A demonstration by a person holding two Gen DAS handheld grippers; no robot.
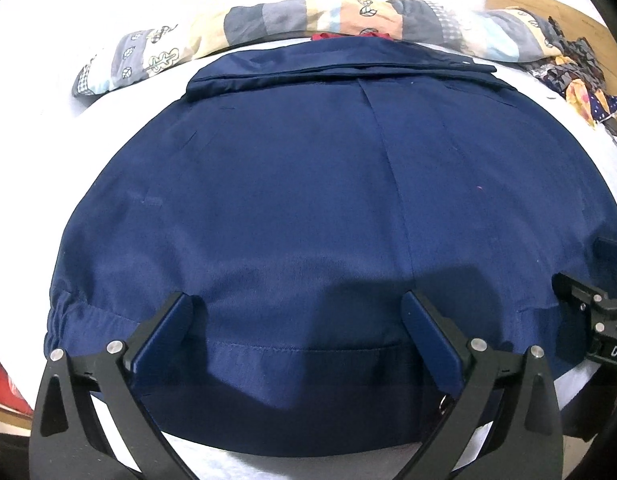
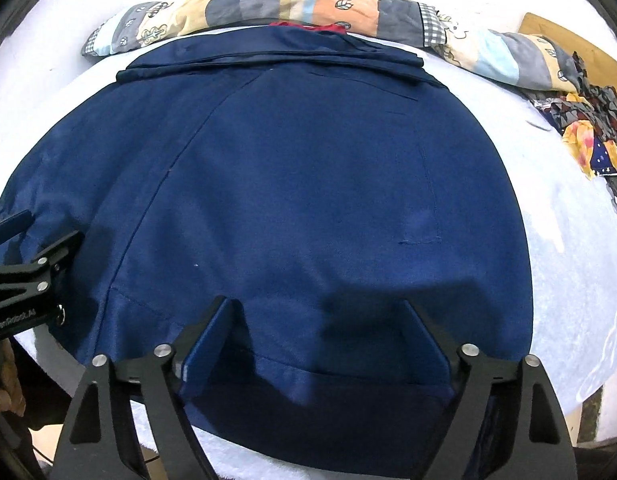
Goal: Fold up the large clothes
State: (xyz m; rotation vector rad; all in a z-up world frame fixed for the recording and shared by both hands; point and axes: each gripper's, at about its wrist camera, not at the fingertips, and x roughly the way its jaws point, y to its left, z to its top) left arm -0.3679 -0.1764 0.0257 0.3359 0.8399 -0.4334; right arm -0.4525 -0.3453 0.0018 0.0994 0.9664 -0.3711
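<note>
A large navy blue garment (image 1: 308, 200) lies spread flat on a white surface, its near hem toward me and a folded band at the far end; the right wrist view shows the garment (image 2: 292, 200) too. My left gripper (image 1: 296, 304) stands open over the near hem, fingers wide apart with cloth below them, nothing pinched. My right gripper (image 2: 320, 308) is likewise open above the hem further right. Each gripper shows at the edge of the other's view: the right gripper (image 1: 588, 304) and the left gripper (image 2: 32, 248).
A patchwork quilt (image 1: 268, 28) lies rolled along the far side of the white surface (image 1: 36, 80). A heap of patterned clothes (image 2: 588, 136) sits at the far right by a wooden board (image 2: 580, 44). A bit of red cloth (image 2: 308, 26) peeks out behind the garment.
</note>
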